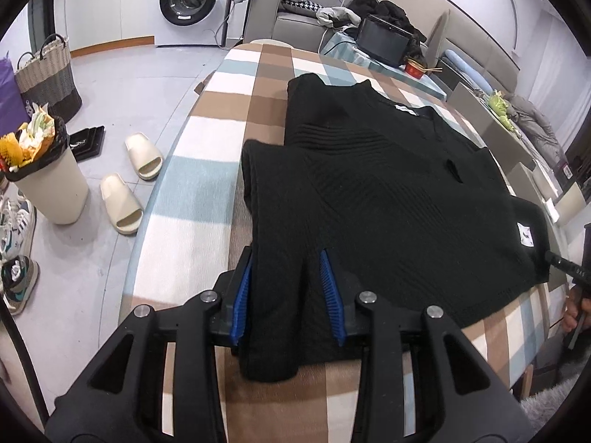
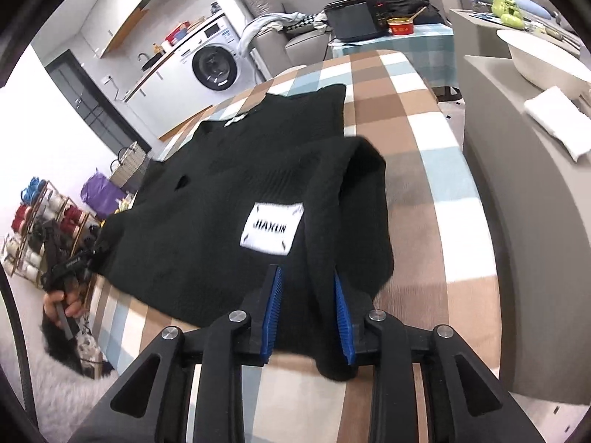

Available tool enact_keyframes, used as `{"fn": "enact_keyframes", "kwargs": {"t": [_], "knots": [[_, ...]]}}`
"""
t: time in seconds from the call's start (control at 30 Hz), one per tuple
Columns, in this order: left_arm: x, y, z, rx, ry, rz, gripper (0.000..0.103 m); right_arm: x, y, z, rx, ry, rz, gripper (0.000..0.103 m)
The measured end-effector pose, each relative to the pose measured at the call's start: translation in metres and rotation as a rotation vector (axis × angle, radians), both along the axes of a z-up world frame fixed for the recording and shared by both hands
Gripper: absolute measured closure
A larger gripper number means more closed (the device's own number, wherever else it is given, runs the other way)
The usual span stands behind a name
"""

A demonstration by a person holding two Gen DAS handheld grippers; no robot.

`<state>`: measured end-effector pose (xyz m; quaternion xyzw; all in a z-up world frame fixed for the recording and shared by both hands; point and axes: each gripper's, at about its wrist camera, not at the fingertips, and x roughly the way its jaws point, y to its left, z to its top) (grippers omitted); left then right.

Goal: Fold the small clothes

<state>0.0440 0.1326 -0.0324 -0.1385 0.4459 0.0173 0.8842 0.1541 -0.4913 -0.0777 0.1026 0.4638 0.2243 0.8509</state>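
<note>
A black knit sweater (image 1: pixel 388 192) lies flat on the plaid-covered table (image 1: pixel 207 192), its sleeves folded in. My left gripper (image 1: pixel 286 262) is shut on the sweater's left sleeve cuff, which runs between the blue pads (image 1: pixel 330 295). In the right wrist view the sweater (image 2: pixel 207 199) shows a white "JIAXUN" label (image 2: pixel 272 232). My right gripper (image 2: pixel 308 277) is shut on the sweater's right sleeve, a fold of black knit pinched between its blue pads (image 2: pixel 272 306). The right gripper also shows at the right edge of the left wrist view (image 1: pixel 569 265).
Beside the table stand a full bin (image 1: pixel 48 181), slippers (image 1: pixel 142 155), sneakers and a woven basket (image 1: pixel 48 74). A washing machine (image 1: pixel 192 0) and sofa are at the back. A grey counter (image 2: pixel 524 192) with a white basin (image 2: pixel 543 59) flanks the table's right.
</note>
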Motion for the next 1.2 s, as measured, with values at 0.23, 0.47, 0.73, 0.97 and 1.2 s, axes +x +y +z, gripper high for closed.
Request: {"fn": "enact_keyframes", "kwargs": {"t": [0.23,0.47,0.73,0.97,1.2], "knots": [[-0.018,-0.012,0.01,-0.015,-0.029,-0.046,0.072,-0.004,0.002,0.001,0.004,-0.018,0.006,0.073],[-0.019,-0.012,0.006,-0.016,-0.016,-0.013,0.072,-0.007,0.0,-0.001,0.005,-0.016,0.003,0.073],[-0.011,0.004,0.018,-0.047,-0.077,0.04,0.097,-0.004,0.002,0.008,-0.038,-0.051,-0.036,0.098],[0.011,0.017,0.054,-0.096,-0.196,0.057,0.098,0.015,0.0,0.064,0.095,-0.224,-0.088,0.098],[0.07,0.034,0.081,-0.071,-0.274,0.086,0.098,0.088,0.005,0.075,0.164,-0.26,-0.239,0.098]]}}
